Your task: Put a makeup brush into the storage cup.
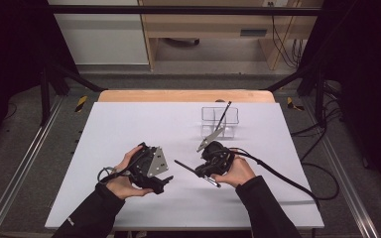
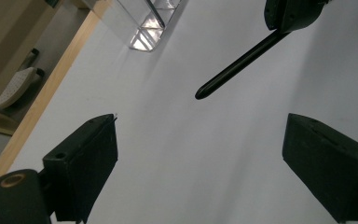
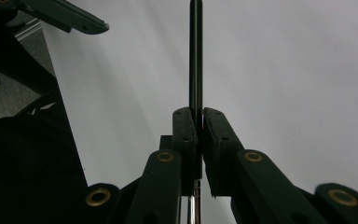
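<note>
My right gripper is shut on a thin black pen, which sticks out to the left just above the white table. In the right gripper view the pen runs straight ahead from between the closed pads. My left gripper is open, with nothing between its jaws, close to the pen's tip. Its own view has the two pads wide apart and the pen coming from the right gripper at the top. A clear holder behind holds another black pen, leaning.
The clear holder stands near the table's far wooden edge. Black cables trail from both grippers, the right one's cable looping over the table's right side. Metal frame posts and floor cables surround the table.
</note>
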{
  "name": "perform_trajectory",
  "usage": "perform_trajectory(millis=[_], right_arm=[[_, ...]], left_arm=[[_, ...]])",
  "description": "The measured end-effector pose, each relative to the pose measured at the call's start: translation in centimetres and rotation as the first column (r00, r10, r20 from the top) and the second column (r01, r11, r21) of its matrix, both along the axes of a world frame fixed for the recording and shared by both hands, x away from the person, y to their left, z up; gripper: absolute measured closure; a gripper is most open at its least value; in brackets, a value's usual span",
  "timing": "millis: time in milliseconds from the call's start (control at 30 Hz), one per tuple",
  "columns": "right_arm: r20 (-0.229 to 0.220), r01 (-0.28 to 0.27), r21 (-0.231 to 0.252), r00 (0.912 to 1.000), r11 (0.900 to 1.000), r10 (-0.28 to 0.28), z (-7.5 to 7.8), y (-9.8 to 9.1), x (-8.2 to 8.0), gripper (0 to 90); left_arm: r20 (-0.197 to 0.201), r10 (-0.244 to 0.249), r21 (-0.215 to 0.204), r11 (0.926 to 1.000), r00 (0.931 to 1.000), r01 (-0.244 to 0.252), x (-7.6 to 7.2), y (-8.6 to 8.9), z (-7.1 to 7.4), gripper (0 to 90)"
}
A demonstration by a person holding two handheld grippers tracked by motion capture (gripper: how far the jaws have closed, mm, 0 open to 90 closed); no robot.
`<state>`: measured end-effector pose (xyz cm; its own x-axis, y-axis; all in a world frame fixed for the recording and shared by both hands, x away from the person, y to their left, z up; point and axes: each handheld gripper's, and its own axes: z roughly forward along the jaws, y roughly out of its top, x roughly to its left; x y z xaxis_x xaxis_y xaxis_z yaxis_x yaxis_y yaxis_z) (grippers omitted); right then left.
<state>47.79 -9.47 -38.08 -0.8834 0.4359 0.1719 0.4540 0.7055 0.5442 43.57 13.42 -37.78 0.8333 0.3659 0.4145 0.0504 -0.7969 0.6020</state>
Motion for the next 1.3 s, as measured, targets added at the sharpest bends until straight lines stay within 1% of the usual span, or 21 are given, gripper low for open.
perform_trajectory(millis=[333,500,667,700,867,933,1100,1133,1300], right_arm=[[-0.026,-0.016,-0.003,0.9995,0.9999,0.016,-0.5,0.4,0.0,84.5],[-0.036,-0.024,-0.002,0.9991,0.9997,0.023,-0.7,0.5,0.0,84.5],[-0.045,-0.028,0.007,0.9986,0.9996,0.028,-0.7,0.6,0.0,84.5],[-0.045,-0.029,0.010,0.9986,0.9995,0.029,-0.7,0.6,0.0,84.5],[-0.050,-0.028,0.017,0.9984,0.9995,0.029,-0.8,0.7,0.0,84.5],[-0.053,-0.031,0.020,0.9981,0.9993,0.032,-0.8,0.7,0.0,84.5],[-0.053,-0.042,0.023,0.9977,0.9989,0.043,-0.7,1.1,0.0,84.5],[-0.056,-0.043,0.021,0.9974,0.9989,0.044,-0.7,1.2,-0.1,84.5],[-0.059,-0.055,0.019,0.9967,0.9983,0.056,-0.6,1.7,-0.1,84.5]], left_arm=[[0.004,-0.045,0.050,0.9978,0.9990,0.044,-0.3,-0.9,-0.2,10.8],[0.019,-0.075,0.086,0.9936,0.9970,0.073,-0.5,-1.4,-0.4,12.0],[0.025,-0.098,0.100,0.9904,0.9949,0.095,-0.7,-1.8,-0.3,12.9],[0.016,-0.106,0.098,0.9898,0.9943,0.103,-0.7,-1.9,-0.4,13.0],[0.019,-0.121,0.111,0.9867,0.9924,0.119,-0.8,-2.3,-0.4,14.5],[0.018,-0.130,0.120,0.9846,0.9913,0.127,-0.9,-2.4,-0.3,15.3],[0.035,-0.155,0.150,0.9775,0.9873,0.148,-1.0,-2.8,-0.3,17.4],[0.037,-0.164,0.151,0.9761,0.9858,0.157,-1.0,-2.9,-0.3,18.0],[0.039,-0.180,0.168,0.9709,0.9829,0.171,-1.0,-3.0,-0.4,21.0]])
